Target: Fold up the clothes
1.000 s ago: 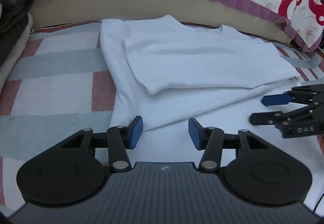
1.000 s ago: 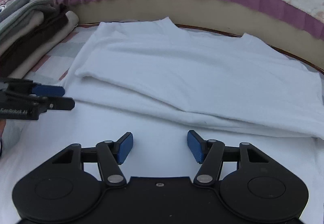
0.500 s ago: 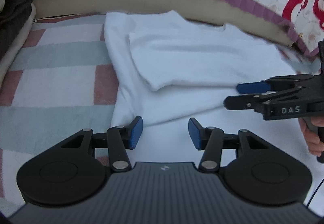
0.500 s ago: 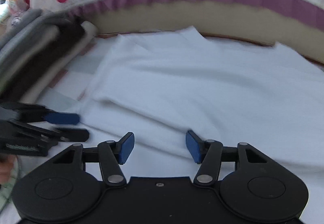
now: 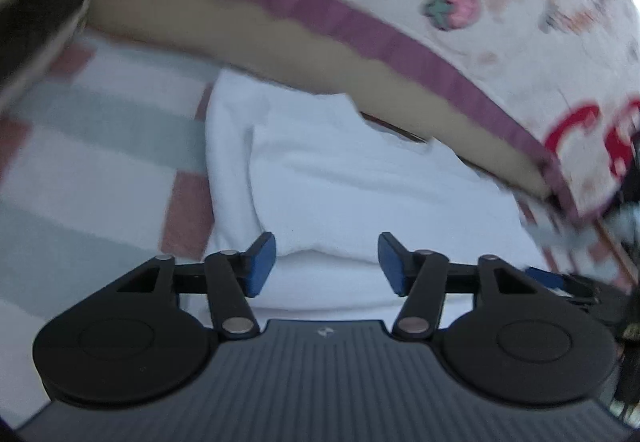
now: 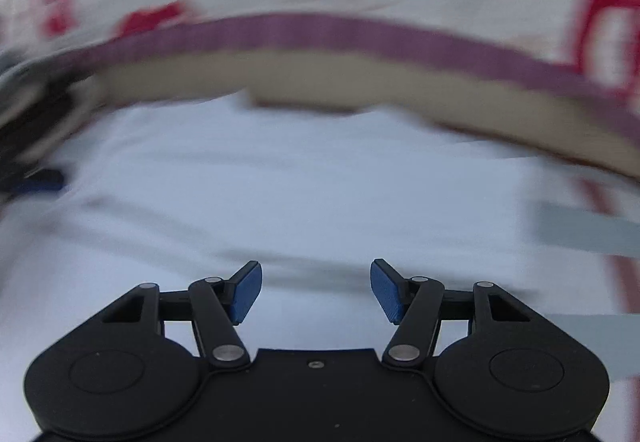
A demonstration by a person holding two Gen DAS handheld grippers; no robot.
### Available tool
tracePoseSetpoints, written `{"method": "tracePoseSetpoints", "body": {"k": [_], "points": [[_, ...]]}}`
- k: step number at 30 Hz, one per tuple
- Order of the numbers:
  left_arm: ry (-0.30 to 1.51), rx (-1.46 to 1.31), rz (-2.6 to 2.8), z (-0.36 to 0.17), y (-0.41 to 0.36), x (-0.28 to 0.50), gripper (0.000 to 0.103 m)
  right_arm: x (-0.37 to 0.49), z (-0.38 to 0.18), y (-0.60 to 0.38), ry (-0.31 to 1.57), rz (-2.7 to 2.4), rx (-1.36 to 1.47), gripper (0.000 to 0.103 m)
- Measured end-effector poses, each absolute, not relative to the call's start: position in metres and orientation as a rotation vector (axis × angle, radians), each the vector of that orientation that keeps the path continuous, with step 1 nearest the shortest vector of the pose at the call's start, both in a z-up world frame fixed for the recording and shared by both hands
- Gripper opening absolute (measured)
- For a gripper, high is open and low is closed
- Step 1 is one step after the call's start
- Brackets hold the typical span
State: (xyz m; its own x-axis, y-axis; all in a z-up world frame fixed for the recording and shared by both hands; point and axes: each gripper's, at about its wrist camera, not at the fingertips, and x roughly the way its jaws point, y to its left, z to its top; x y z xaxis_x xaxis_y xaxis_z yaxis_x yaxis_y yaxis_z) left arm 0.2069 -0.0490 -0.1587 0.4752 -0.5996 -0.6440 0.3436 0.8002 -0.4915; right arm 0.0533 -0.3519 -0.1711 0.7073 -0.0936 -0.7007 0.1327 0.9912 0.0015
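Both grippers are moving forward over the white shirt (image 5: 360, 182), closer than a second ago; left gripper (image 5: 327, 264) and right gripper (image 6: 316, 292) are staying released, probably reaching for the far edge

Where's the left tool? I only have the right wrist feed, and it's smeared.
Observer: The left tool is open and holding nothing, low over the near part of the white shirt.
Operator: Any fold made yet?
Observer: Yes. A top layer lies over the shirt, and its edge stops short of the shirt's left edge.
Operator: What's left of the shirt?
Observer: A checked blanket with pink and grey-green squares.
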Motion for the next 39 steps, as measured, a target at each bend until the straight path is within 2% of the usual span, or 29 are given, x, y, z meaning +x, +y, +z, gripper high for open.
{"method": "tracePoseSetpoints", "body": {"k": [7,10,11,12,13,14,15,17,19,21,24,31,39], "points": [[0.849,-0.159,-0.519,-0.172,-0.09,0.214,0.06,0.043,-0.183,-0.399,0.791,-0.276,-0.069,0.064],[0.845,-0.165,-0.499,-0.173,-0.092,0.218,0.057,0.04,-0.189,-0.413,0.797,-0.316,-0.113,0.062],[0.846,-0.162,-0.495,-0.173,-0.092,0.219,0.038,0.043,-0.192,-0.411,0.804,-0.309,-0.125,0.062],[0.848,-0.159,-0.492,-0.172,-0.092,0.22,0.023,0.047,-0.196,-0.408,0.812,-0.305,-0.14,0.062],[0.852,-0.153,-0.501,-0.173,-0.091,0.221,0.013,0.047,-0.197,-0.405,0.812,-0.305,-0.148,0.062],[0.848,-0.156,-0.518,-0.173,-0.089,0.22,0.008,0.045,-0.197,-0.403,0.807,-0.308,-0.152,0.062],[0.844,-0.164,-0.528,-0.173,-0.087,0.218,0.008,0.044,-0.196,-0.4,0.803,-0.311,-0.157,0.06],[0.824,-0.16,-0.536,-0.167,-0.085,0.212,0.007,0.042,-0.194,-0.407,0.791,-0.336,-0.12,0.046],[0.801,-0.15,-0.542,-0.16,-0.083,0.205,0.007,0.037,-0.19,-0.42,0.766,-0.365,-0.036,0.017],[0.774,-0.137,-0.553,-0.148,-0.082,0.196,0.007,0.029,-0.184,-0.437,0.733,-0.384,0.084,0.01],[0.784,-0.152,-0.552,-0.14,-0.079,0.185,0.007,0.019,-0.185,-0.45,0.719,-0.384,0.165,0.01],[0.891,-0.135,-0.488,-0.164,-0.08,0.179,0.008,0.02,-0.193,-0.438,0.766,-0.387,0.04,0.009],[0.864,-0.052,-0.404,-0.146,-0.073,0.178,0.01,0.016,-0.186,-0.438,0.834,-0.494,-0.004,0.009]]}}
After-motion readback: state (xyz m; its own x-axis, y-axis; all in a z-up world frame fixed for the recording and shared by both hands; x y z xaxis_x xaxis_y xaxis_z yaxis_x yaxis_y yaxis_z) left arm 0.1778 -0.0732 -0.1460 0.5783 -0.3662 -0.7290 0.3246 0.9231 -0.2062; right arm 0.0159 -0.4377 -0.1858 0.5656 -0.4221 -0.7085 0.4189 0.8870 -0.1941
